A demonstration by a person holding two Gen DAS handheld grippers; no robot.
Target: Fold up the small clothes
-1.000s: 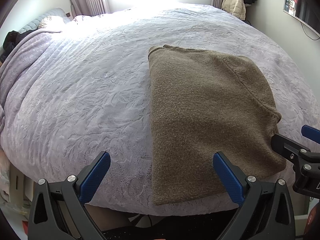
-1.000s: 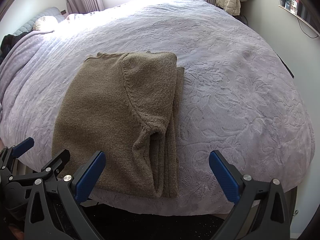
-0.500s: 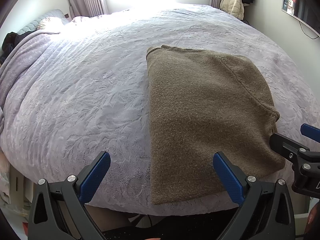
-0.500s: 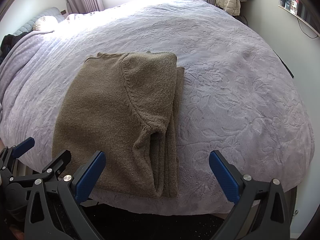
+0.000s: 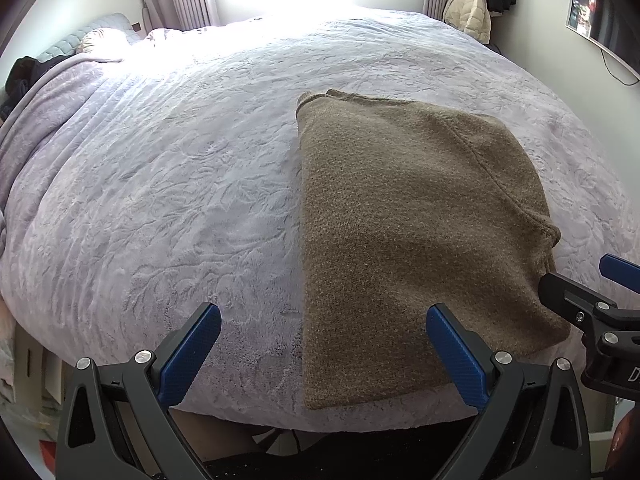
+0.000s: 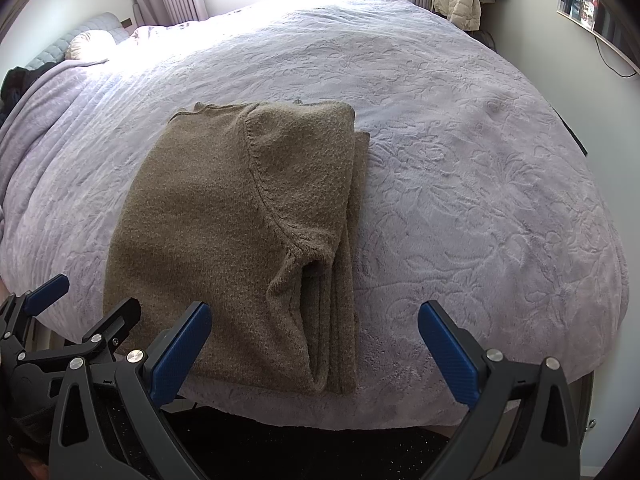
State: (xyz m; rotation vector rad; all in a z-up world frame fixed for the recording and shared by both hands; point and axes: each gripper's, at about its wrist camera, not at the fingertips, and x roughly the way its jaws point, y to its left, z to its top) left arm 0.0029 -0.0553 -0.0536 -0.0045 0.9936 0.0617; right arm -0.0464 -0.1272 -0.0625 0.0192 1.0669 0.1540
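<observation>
lying folded on bed (image 5: 160, 184): brown sweater (image 5: 400, 216) | left gripper (image 5: 324, 344) apart, empty | right gripper (image 6: 316, 340) apart, empty

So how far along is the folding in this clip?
Done: the brown sweater lies folded into a flat stack on the bed, its layered edges showing along its right side. In hand: nothing; left tool and right tool are open and off the fabric. Left: possibly one more fold.
</observation>
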